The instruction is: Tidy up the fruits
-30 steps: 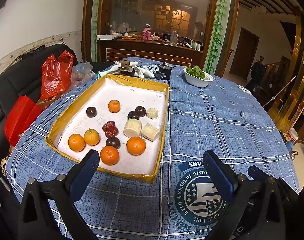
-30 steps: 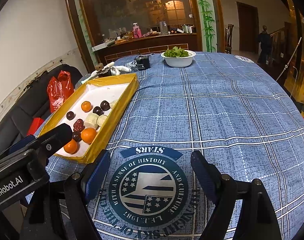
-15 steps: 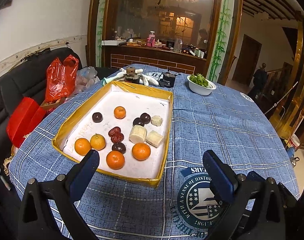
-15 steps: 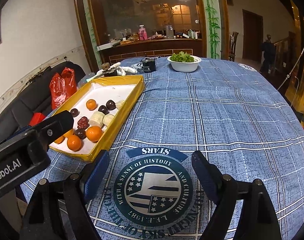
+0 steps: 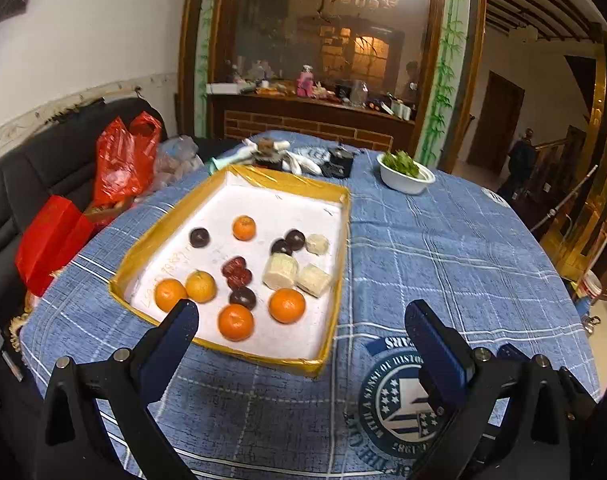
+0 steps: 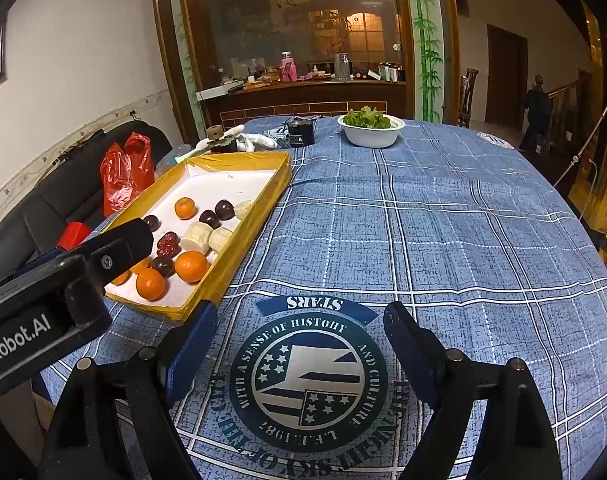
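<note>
A yellow-rimmed tray (image 5: 280,179) with a white floor lies on the blue plaid tablecloth. In it lie several oranges (image 5: 235,322), dark round fruits (image 5: 199,237), red dates (image 5: 236,272) and pale cut chunks (image 5: 280,271). My left gripper (image 5: 301,318) hovers open over the tray's near edge, nothing between its fingers. My right gripper (image 6: 301,316) is open above the round printed emblem (image 6: 307,376), to the right of the tray (image 6: 243,232). The left tool's black body (image 6: 43,304) hides part of the tray's near left corner in the right wrist view.
A white bowl of greens (image 5: 405,178) stands at the far side of the table, with a small black box (image 5: 339,162) and white cloths beside it. Red bags (image 5: 123,156) sit on a black sofa left of the table. A counter stands behind.
Both views have drifted slightly, so the tray sits a little lower in each picture. No fruit has moved. Both grippers stay open.
</note>
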Action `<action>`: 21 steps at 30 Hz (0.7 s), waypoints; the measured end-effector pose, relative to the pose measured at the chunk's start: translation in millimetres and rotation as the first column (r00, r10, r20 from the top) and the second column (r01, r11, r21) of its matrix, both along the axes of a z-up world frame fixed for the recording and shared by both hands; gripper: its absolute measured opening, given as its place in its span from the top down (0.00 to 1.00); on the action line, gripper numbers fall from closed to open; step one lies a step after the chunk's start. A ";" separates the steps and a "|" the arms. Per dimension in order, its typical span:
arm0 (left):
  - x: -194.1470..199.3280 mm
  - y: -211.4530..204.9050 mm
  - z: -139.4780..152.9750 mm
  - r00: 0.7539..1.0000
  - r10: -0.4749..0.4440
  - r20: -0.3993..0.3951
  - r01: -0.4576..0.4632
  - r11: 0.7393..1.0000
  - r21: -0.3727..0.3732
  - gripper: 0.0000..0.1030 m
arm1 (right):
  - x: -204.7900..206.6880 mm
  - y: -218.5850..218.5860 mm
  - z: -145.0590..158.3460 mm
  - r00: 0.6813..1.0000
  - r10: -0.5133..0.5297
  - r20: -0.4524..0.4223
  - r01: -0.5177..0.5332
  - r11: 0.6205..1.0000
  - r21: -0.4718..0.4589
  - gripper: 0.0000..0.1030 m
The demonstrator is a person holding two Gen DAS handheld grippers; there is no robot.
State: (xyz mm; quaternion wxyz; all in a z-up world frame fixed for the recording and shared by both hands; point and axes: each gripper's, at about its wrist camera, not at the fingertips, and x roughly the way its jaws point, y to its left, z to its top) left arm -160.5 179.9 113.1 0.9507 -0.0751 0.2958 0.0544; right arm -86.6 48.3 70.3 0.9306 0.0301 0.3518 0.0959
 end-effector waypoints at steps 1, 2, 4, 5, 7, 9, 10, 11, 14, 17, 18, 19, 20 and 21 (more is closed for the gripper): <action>-3.5 1.4 2.9 1.000 0.020 0.023 -0.020 1.000 0.007 0.00 | -0.7 0.5 0.6 1.000 0.001 0.006 -0.001 1.000 0.000 0.13; -9.0 3.4 7.7 0.997 0.048 0.057 -0.049 0.999 0.014 0.00 | -1.3 0.6 1.4 1.000 0.002 0.011 -0.002 1.000 0.001 0.13; -20.8 8.2 18.2 0.986 0.107 0.126 -0.110 0.994 0.024 0.00 | -3.5 0.6 4.0 1.000 0.004 0.027 -0.004 1.000 0.003 0.13; -25.9 11.1 22.6 0.979 0.133 0.154 -0.138 0.990 0.025 0.00 | -4.4 0.5 5.3 0.999 0.006 0.036 -0.006 1.000 0.002 0.13; -35.4 18.0 27.6 0.965 0.172 0.200 -0.179 0.984 0.018 0.00 | -5.5 0.9 6.6 0.999 0.010 0.045 -0.010 1.000 -0.001 0.13; -40.7 23.6 24.9 0.957 0.189 0.219 -0.196 0.981 0.010 0.00 | -7.4 2.7 7.0 0.998 0.020 0.051 -0.020 1.000 0.000 0.13; -39.9 25.4 23.1 0.959 0.190 0.210 -0.197 0.980 0.011 0.00 | -8.0 3.9 7.2 0.998 0.025 0.054 -0.025 1.000 -0.002 0.13; -37.1 27.5 20.9 0.964 0.184 0.190 -0.190 0.982 0.013 0.00 | -8.5 5.2 7.3 0.998 0.030 0.055 -0.030 1.000 -0.005 0.12; -24.0 30.4 12.9 0.986 0.135 0.103 -0.136 0.991 0.001 0.00 | -9.8 9.6 7.4 0.997 0.045 0.057 -0.045 0.999 -0.014 0.11; -20.0 31.4 6.3 0.991 0.113 0.069 -0.111 0.993 -0.034 0.00 | -12.9 14.5 7.5 0.996 0.059 0.064 -0.057 0.998 -0.029 0.11; -19.6 31.4 5.5 0.992 0.111 0.067 -0.109 0.993 -0.039 0.00 | -13.5 15.9 7.6 0.996 0.063 0.067 -0.061 0.998 -0.033 0.10; -20.7 29.6 3.9 0.992 0.111 0.065 -0.109 0.993 -0.036 0.00 | -14.1 17.5 7.6 0.995 0.068 0.069 -0.066 0.997 -0.038 0.10; -20.4 29.0 3.0 0.992 0.113 0.061 -0.111 0.993 -0.029 0.00 | -14.6 18.7 7.5 0.995 0.072 0.070 -0.070 0.997 -0.041 0.10; -20.1 28.4 2.5 0.992 0.111 0.060 -0.110 0.994 -0.024 0.00 | -14.8 20.2 7.0 0.995 0.076 0.070 -0.073 0.996 -0.045 0.09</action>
